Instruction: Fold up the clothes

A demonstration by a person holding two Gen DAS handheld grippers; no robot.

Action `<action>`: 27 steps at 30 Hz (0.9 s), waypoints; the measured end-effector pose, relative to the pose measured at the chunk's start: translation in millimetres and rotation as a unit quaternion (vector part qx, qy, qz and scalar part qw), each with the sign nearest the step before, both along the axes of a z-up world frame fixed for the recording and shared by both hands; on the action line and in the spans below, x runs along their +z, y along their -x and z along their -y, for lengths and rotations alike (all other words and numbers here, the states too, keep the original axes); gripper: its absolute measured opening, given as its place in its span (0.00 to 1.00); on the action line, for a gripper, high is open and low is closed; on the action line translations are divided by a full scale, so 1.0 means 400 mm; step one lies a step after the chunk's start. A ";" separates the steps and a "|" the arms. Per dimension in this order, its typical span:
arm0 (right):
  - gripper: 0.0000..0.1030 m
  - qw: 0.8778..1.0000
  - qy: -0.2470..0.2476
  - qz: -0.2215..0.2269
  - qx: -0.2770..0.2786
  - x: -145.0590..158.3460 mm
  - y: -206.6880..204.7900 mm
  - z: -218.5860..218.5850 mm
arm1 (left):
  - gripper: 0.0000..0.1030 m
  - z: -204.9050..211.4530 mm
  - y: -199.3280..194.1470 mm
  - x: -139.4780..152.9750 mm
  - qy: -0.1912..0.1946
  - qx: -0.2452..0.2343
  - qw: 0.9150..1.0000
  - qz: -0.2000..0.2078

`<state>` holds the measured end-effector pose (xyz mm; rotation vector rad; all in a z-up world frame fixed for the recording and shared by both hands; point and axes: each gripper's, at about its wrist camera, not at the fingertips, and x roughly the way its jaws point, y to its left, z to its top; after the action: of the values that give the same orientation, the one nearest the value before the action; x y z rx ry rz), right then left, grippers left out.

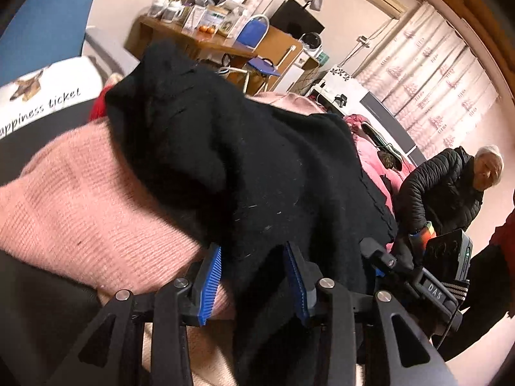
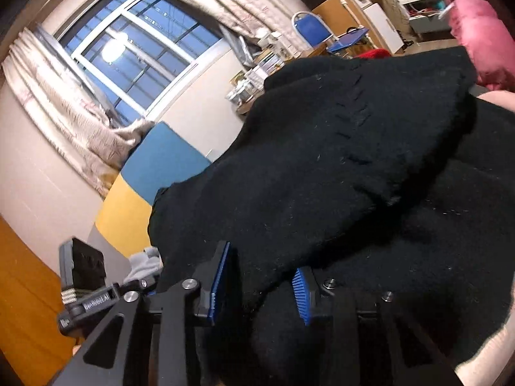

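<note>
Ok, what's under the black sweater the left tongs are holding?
A pink knit garment lies beneath the black sweater, showing at its left side. How far the pink knit extends underneath is covered.

A black, fuzzy knitted garment (image 1: pixel 244 173) (image 2: pixel 338 167) flecked with pale lint lies bunched in thick rumpled folds, one layer lapped over another, a stitched seam line showing across it. It drapes partly over a pale pink ribbed knit sweater (image 1: pixel 83 212), which lies spread beneath and beside it.
</note>
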<state>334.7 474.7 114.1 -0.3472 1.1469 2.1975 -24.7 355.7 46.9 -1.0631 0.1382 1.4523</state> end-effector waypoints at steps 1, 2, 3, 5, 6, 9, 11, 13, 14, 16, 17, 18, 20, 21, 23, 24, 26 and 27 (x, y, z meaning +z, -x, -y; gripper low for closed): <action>0.39 1.000 -0.001 0.007 0.004 0.003 0.012 -0.002 | 0.21 -0.004 -0.013 0.005 -0.002 -0.006 1.000 -0.005; 0.42 1.000 -0.002 0.014 0.009 0.004 0.022 -0.001 | 0.16 -0.002 -0.027 0.012 -0.004 -0.012 1.000 -0.010; 0.46 1.000 0.000 0.016 0.019 0.001 0.026 0.003 | 0.10 0.001 -0.040 0.019 -0.007 -0.018 1.000 -0.016; 0.63 0.999 -0.003 0.010 0.041 0.003 0.044 0.005 | 0.07 0.010 -0.050 0.030 -0.012 -0.022 1.000 0.002; 0.67 0.999 -0.005 0.013 0.048 0.007 0.053 0.008 | 0.07 0.015 -0.049 0.034 -0.014 -0.022 1.000 0.017; 0.84 0.997 -0.010 0.021 0.067 0.017 0.082 0.018 | 0.06 0.033 -0.046 0.048 -0.014 -0.014 1.000 0.021; 0.60 0.998 -0.009 0.024 0.054 0.032 0.096 0.019 | 0.05 0.041 -0.049 0.064 -0.019 -0.014 1.000 0.020; 0.11 0.999 -0.005 0.010 0.034 0.044 0.097 0.019 | 0.05 0.057 -0.049 0.093 -0.039 -0.017 0.999 0.033; 0.11 1.000 0.000 -0.005 0.024 0.048 0.093 0.017 | 0.05 0.072 -0.051 0.109 -0.048 -0.017 0.998 0.036; 0.11 0.999 0.001 -0.034 0.019 0.059 0.089 0.020 | 0.05 0.106 -0.057 0.153 -0.075 -0.021 0.996 0.047; 0.11 0.999 0.001 -0.042 0.025 0.070 0.096 0.026 | 0.05 0.126 -0.060 0.172 -0.088 -0.023 0.994 0.053; 0.11 0.998 0.000 -0.052 0.033 0.082 0.105 0.034 | 0.05 0.155 -0.064 0.184 -0.098 -0.025 0.993 0.060; 0.11 0.995 -0.003 -0.076 0.069 0.105 0.130 0.065 | 0.05 0.217 -0.071 0.205 -0.117 -0.029 0.990 0.074; 0.11 0.992 -0.002 -0.088 0.095 0.108 0.143 0.093 | 0.05 0.248 -0.075 0.215 -0.127 -0.032 0.988 0.081; 0.12 0.985 0.000 -0.100 0.139 0.114 0.179 0.142 | 0.05 0.333 -0.089 0.228 -0.141 -0.031 0.985 0.092; 0.13 0.982 0.001 -0.100 0.159 0.117 0.203 0.167 | 0.05 0.377 -0.096 0.236 -0.143 -0.026 0.984 0.100; 0.13 0.977 0.002 -0.089 0.195 0.119 0.260 0.224 | 0.05 0.487 -0.097 0.241 -0.147 -0.007 0.983 0.113; 0.13 0.973 0.005 -0.088 0.211 0.116 0.288 0.252 | 0.05 0.542 -0.091 0.234 -0.147 0.007 0.981 0.123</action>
<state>219.4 373.8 160.4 -0.4425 1.2712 2.6368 11.7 138.8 140.5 -0.9897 -0.2551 1.2942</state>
